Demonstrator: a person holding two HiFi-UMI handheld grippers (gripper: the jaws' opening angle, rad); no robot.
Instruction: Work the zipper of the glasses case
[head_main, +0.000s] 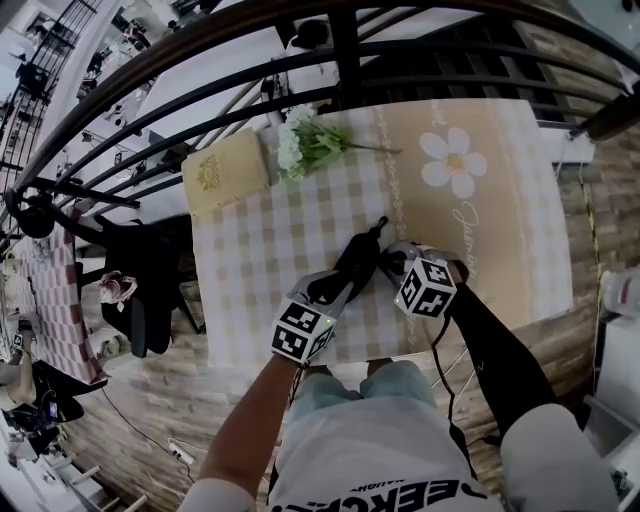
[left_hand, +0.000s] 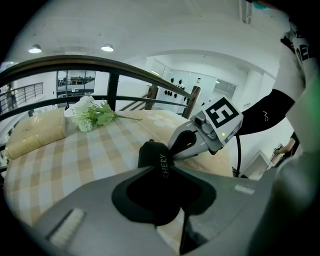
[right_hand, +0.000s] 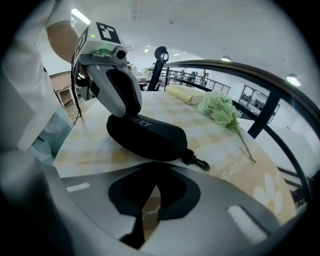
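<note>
A black glasses case (head_main: 357, 257) lies aslant on the checked tablecloth (head_main: 260, 260), its strap clip (head_main: 380, 225) pointing away from me. My left gripper (head_main: 335, 290) is shut on the case's near end; in the left gripper view the case (left_hand: 150, 154) fills the closed jaws. My right gripper (head_main: 386, 263) comes in from the right. In the right gripper view its tips (right_hand: 156, 162) are pinched together at the seam along the case's (right_hand: 147, 135) long side, by the clip (right_hand: 200, 162). The zipper pull itself is hidden between them.
A bunch of white flowers (head_main: 305, 140) and a yellow cushion (head_main: 225, 170) lie at the table's far left. A black railing (head_main: 345, 50) runs just beyond the far edge. The right part of the cloth carries a daisy print (head_main: 450, 160).
</note>
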